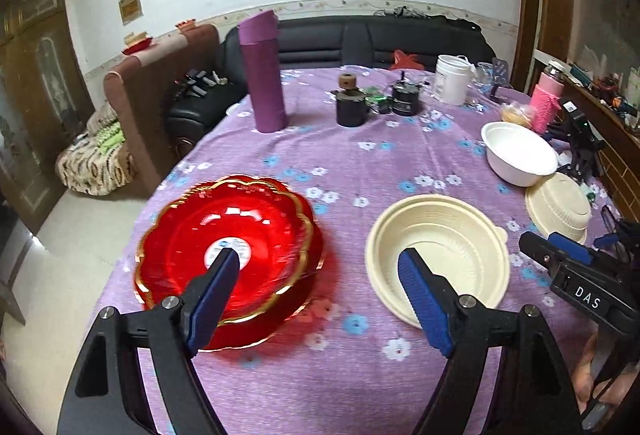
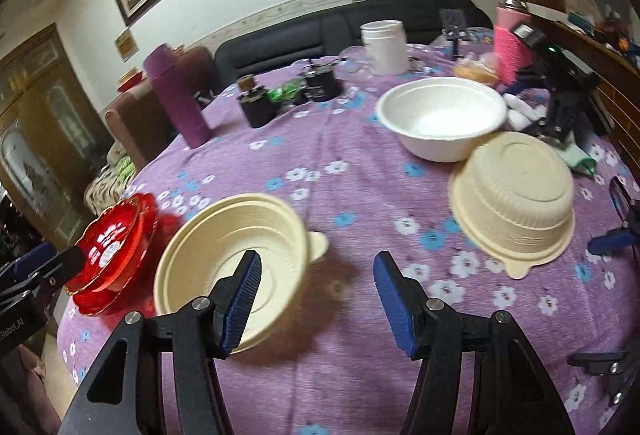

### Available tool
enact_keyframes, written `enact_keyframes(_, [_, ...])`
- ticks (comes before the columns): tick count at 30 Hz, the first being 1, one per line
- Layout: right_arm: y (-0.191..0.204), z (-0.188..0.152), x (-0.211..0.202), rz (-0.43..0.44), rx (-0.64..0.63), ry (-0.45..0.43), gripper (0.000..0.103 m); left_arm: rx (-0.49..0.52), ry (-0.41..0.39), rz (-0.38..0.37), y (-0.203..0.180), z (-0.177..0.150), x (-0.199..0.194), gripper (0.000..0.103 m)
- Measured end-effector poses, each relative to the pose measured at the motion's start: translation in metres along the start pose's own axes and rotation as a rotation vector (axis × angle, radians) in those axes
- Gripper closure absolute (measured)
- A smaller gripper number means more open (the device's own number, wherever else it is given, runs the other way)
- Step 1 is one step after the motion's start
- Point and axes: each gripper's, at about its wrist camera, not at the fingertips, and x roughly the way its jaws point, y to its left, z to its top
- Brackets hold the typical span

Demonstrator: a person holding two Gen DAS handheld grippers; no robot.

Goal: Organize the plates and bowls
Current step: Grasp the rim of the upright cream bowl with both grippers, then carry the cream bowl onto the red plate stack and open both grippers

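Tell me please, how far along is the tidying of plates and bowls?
Done: the red plates already sit stacked. In hand: nothing; the left gripper and right gripper are both open and empty. Left: the upright cream bowl, the upside-down cream bowl and the white bowl lie apart, unstacked.

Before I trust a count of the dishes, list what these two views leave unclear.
- Red plates: stacked; how many is unclear, as the left gripper finger covers part and the right view blurs them.
- Upside-down cream bowl: its inside is hidden, so nested bowls cannot be ruled out.
- Label at the plate centre: too small to read.
- Table near edge: cut off by both frames.
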Motion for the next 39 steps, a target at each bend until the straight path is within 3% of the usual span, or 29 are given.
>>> enact_keyframes(6, [-0.009, -0.003, 0.017, 0.029, 0.043, 0.079, 0.04, 0.002, 0.05, -0.038, -0.015, 0.002, 0.019, 0.022])
enact_keyframes(11, [-0.003, -0.016, 0.05, 0.129, 0.104, 0.204, 0.041, 0.001, 0.102, -0.077, -0.024, -0.001, 0.032, 0.022])
enact_keyframes(13, [-0.001, -0.019, 0.056, 0.162, 0.118, 0.229, 0.061, 0.004, 0.118, -0.085, -0.027, -0.001, 0.037, 0.022])
enact_keyframes(14, [-0.001, -0.02, 0.058, 0.182, 0.128, 0.243, 0.076, 0.003, 0.123, -0.088, -0.028, -0.002, 0.039, 0.022])
enact_keyframes(15, [-0.002, -0.02, 0.058, 0.186, 0.133, 0.248, 0.08, 0.0, 0.133, -0.096, -0.029, -0.001, 0.042, 0.022])
enact_keyframes(18, [-0.007, -0.018, 0.054, 0.174, 0.143, 0.24, 0.086, -0.001, 0.16, -0.121, -0.033, 0.001, 0.054, 0.022])
enact_keyframes(29, [-0.045, -0.016, 0.036, 0.104, 0.172, 0.227, 0.087, 0.071, 0.269, -0.195, -0.079, -0.008, 0.09, 0.023])
enact_keyframes(30, [-0.048, -0.017, 0.036, 0.103, 0.178, 0.23, 0.087, 0.087, 0.279, -0.203, -0.085, -0.011, 0.092, 0.032])
enact_keyframes(31, [-0.05, -0.018, 0.036, 0.102, 0.18, 0.23, 0.087, 0.098, 0.289, -0.207, -0.088, -0.013, 0.094, 0.051])
enact_keyframes(33, [-0.052, -0.02, 0.033, 0.111, 0.178, 0.228, 0.086, 0.103, 0.318, -0.222, -0.09, -0.018, 0.099, 0.071])
enact_keyframes(37, [-0.048, -0.026, 0.021, 0.107, 0.143, 0.198, 0.081, 0.089, 0.332, -0.245, -0.089, -0.024, 0.101, 0.083])
enact_keyframes(39, [-0.042, -0.028, 0.018, 0.097, 0.115, 0.186, 0.081, 0.076, 0.325, -0.258, -0.087, -0.024, 0.097, 0.084])
